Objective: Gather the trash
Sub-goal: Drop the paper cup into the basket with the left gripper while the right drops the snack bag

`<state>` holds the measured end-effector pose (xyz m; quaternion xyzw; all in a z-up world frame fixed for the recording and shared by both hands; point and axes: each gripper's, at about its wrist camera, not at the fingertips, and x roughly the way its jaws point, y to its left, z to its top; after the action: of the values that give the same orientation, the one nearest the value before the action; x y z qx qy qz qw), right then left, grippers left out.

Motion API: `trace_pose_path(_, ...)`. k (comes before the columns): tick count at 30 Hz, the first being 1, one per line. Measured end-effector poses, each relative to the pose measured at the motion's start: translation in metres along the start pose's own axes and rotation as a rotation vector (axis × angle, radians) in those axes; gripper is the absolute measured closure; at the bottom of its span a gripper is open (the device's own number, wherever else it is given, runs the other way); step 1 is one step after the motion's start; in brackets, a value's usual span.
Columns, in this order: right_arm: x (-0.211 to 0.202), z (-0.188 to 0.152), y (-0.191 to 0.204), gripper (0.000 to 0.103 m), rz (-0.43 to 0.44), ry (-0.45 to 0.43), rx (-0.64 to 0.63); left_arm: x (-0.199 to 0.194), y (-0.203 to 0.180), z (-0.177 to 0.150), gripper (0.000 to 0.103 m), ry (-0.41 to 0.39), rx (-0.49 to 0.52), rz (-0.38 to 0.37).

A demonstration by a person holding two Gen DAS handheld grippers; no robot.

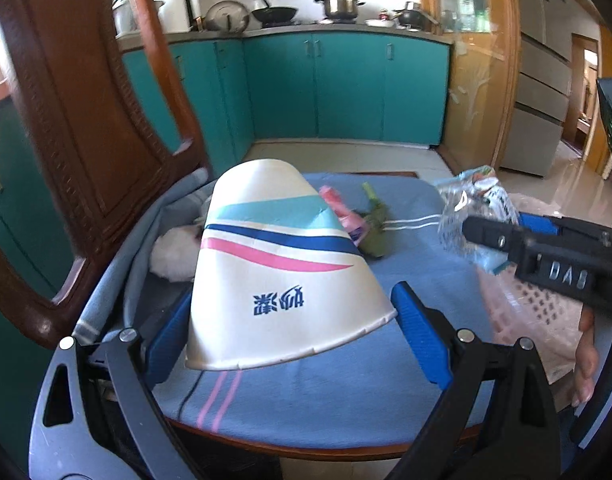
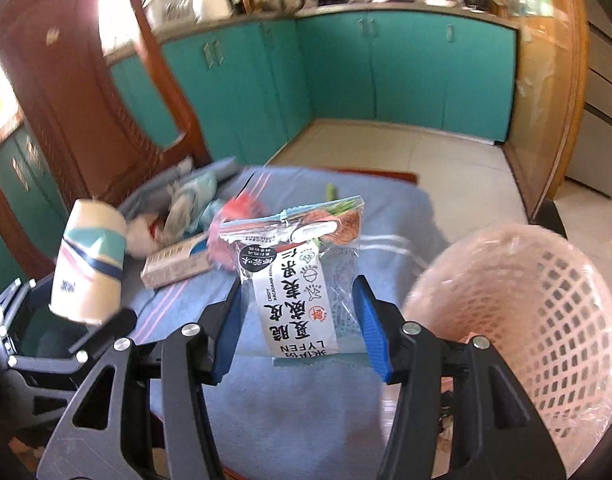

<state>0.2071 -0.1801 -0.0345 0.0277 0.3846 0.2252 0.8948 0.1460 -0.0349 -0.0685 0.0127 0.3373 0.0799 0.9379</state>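
Trash is split between what's already picked up and what's left on the chair. Nearest in the left wrist view, a white paper cup with teal, navy and pink stripes (image 1: pixel 282 276) is clamped mouth-first between the blue pads of the left gripper (image 1: pixel 294 334), base pointing away toward 12 o'clock. In the right wrist view, a clear crinkly plastic snack bag with a white printed label (image 2: pixel 302 280) is pinched by its sides in the right gripper (image 2: pixel 302 328), and it looks lifted clear of the cushion. A pink plastic lattice wastebasket lined with a thin clear bag (image 2: pixel 538 320) is seen at 3 o'clock of that bag, just beside it. Nothing can be made out inside, so neither piece is judged as dropped in yet.

Further out, on the blue woven seat cloth with pink and white stripes (image 2: pixel 298 408), more is left: a flat tan cardboard box (image 2: pixel 178 264) at 10 o'clock of the bag, a fluffy white wad (image 1: pixel 174 256), a pink wrapper (image 1: pixel 342 212) and a green crumpled piece (image 1: pixel 376 228). So the job is reckoned at an early-to-middle stage. Behind stands the carved dark wooden chair back (image 1: pixel 86 128).
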Motion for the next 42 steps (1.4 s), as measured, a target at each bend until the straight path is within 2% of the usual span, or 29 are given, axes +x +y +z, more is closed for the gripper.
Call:
trace_pose_path(3,-0.017,0.002,-0.025,0.049,-0.032,-0.034,0.052,-0.005,-0.02,0.006,0.008,-0.018,0.028,-0.039)
trace_pose_path(10,-0.054,-0.004,-0.081,0.049,-0.172,-0.096,0.153,-0.007,-0.069,0.014,0.008,-0.035,0.09,-0.138)
trace_pose_path(18,-0.076,-0.02,-0.132,0.049,-0.266,-0.111,0.261,-0.002,-0.123,0.014,0.008,-0.019,0.165,-0.24)
trace_pose_path(27,-0.08,-0.038,-0.157,0.049,-0.352,-0.077,0.299,0.027,-0.187,0.01,0.008,0.032,0.229,-0.317)
trace_pose_path(30,-0.082,-0.041,-0.165,0.049,-0.375,-0.071,0.328,0.037,-0.205,0.009,0.008,0.065,0.236,-0.372)
trace_pose_path(38,-0.083,-0.042,-0.173,0.048,-0.374,-0.074,0.362,0.05,-0.23,-0.001,0.007,0.12,0.283,-0.479)
trace_pose_path(42,-0.077,-0.041,-0.173,0.045,-0.369,-0.052,0.378,0.049,-0.229,-0.007,0.005,0.107,0.308,-0.442)
